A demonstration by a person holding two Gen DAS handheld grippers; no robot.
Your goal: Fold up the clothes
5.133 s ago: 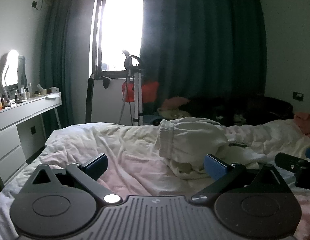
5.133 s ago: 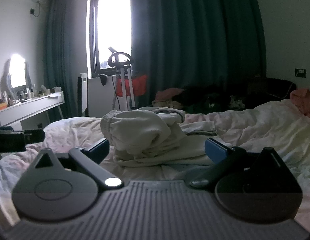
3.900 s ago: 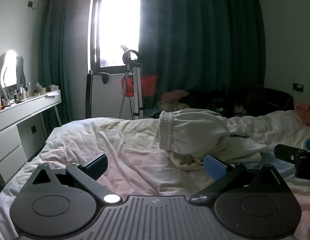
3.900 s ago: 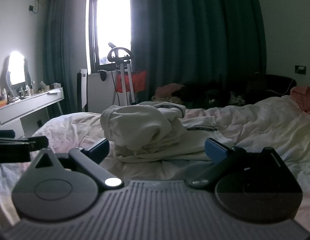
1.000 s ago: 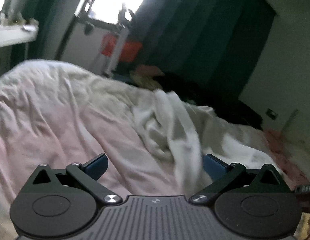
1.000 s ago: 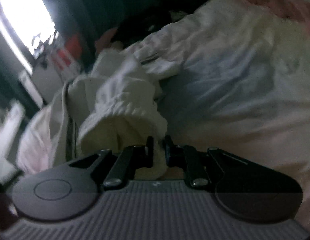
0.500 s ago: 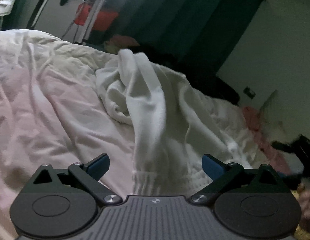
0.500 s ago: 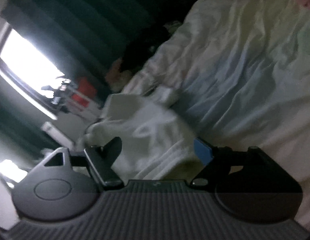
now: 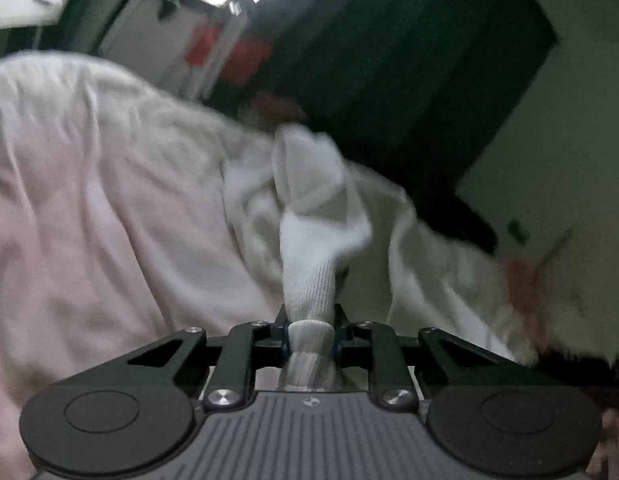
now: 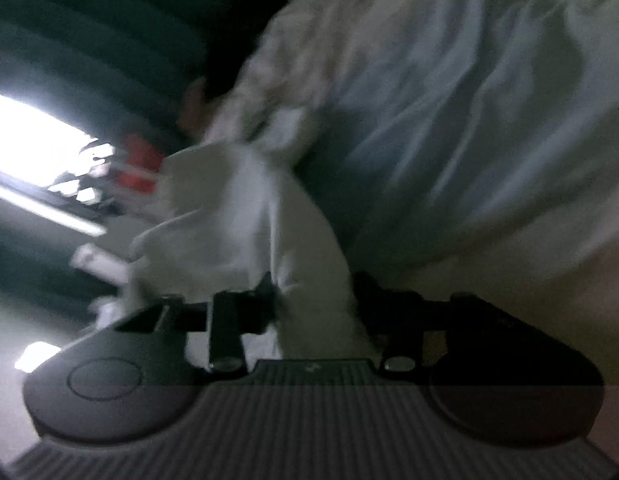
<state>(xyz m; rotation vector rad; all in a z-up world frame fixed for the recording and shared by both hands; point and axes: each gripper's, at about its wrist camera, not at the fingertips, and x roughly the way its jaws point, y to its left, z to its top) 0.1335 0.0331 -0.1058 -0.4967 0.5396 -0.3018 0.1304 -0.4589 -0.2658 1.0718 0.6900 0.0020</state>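
The left tool (image 9: 310, 342) was clamped tight on the ribbed cuff of the white sweatshirt (image 9: 309, 208), and the right tool (image 10: 314, 300) pinched another bunch of it, while the rest lay crumpled on the bed (image 9: 81, 208).

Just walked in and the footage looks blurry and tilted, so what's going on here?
A person is working on a white garment lying on a bed, with a hand-held gripper in each hand. The left hand-held gripper is shut on a ribbed cuff of the garment. The right hand-held gripper is closed on another bunch of the same white fabric. The garment is still crumpled, not folded; both views are motion-blurred.
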